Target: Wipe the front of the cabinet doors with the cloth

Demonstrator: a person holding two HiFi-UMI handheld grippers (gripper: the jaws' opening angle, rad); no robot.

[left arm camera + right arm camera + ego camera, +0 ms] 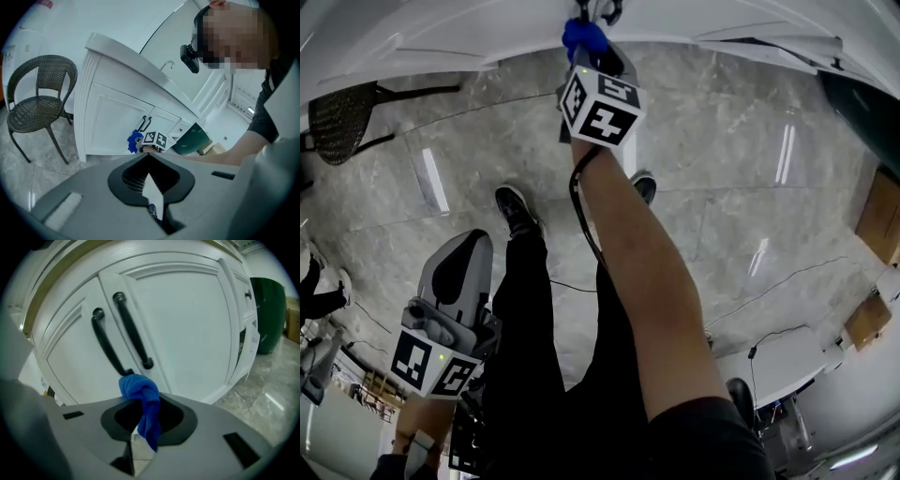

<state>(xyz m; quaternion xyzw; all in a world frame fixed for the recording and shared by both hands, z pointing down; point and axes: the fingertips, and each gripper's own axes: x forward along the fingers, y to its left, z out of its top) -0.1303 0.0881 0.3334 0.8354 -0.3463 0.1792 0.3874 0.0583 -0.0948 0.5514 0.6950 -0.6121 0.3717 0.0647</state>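
In the head view, the right gripper [592, 21] reaches out and presses a bunched blue cloth [581, 37] toward the cabinet. The left gripper [461, 251] hangs low beside the person's legs over the grey stone-tiled floor [722, 187], which is open.

In the left gripper view, the left jaws are closed on nothing. A dark wicker chair [40, 93] stands well apart from the white panelled cabinet doors [115, 119], and a dark green bin [191, 139] sits past their far end.

In the right gripper view, the right jaws pinch the cloth just below the two black bar handles [132, 331] at the centre seam. No wiped streaks show, so progress is unclear, and both broad panels probably need passes. The protruding handles are the obstacles.
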